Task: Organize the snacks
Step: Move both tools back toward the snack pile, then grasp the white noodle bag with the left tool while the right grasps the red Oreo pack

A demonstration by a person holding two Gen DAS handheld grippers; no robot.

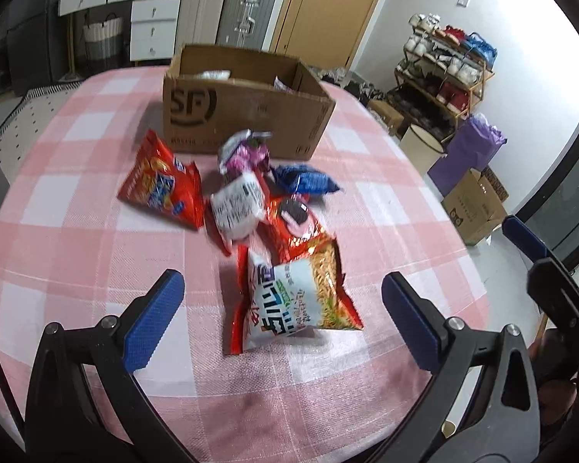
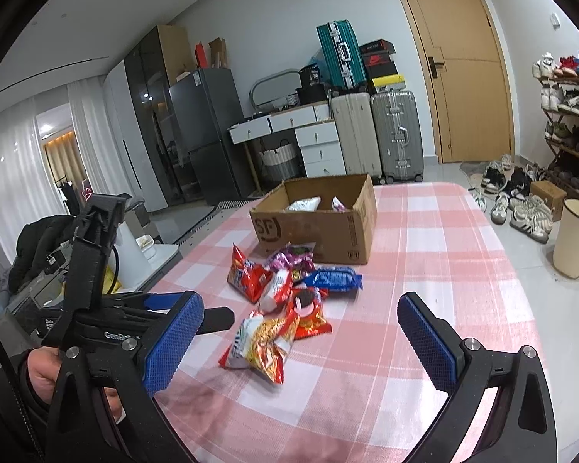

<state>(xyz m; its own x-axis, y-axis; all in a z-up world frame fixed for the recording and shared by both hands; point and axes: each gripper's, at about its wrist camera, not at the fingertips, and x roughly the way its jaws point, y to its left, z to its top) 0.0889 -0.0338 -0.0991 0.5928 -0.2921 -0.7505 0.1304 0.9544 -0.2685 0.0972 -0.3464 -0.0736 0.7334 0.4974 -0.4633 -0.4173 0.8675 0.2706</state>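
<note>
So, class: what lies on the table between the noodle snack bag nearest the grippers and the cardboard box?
Between the noodle snack bag and the cardboard box lies a pile of snack packets, shown in both wrist views.

A: Where do the snacks sit relative to the cardboard box?

B: All in front of it, on the pink checked tablecloth. A pink-and-white packet leans against its front wall. The red bag lies off its front-left corner, the blue packet just before its front-right part.

A: And farther from the box?

B: A white pouch, then a red cookie packet, then the noodle snack bag, farthest out, between the spread-apart blue fingers of the left gripper, untouched.
</note>
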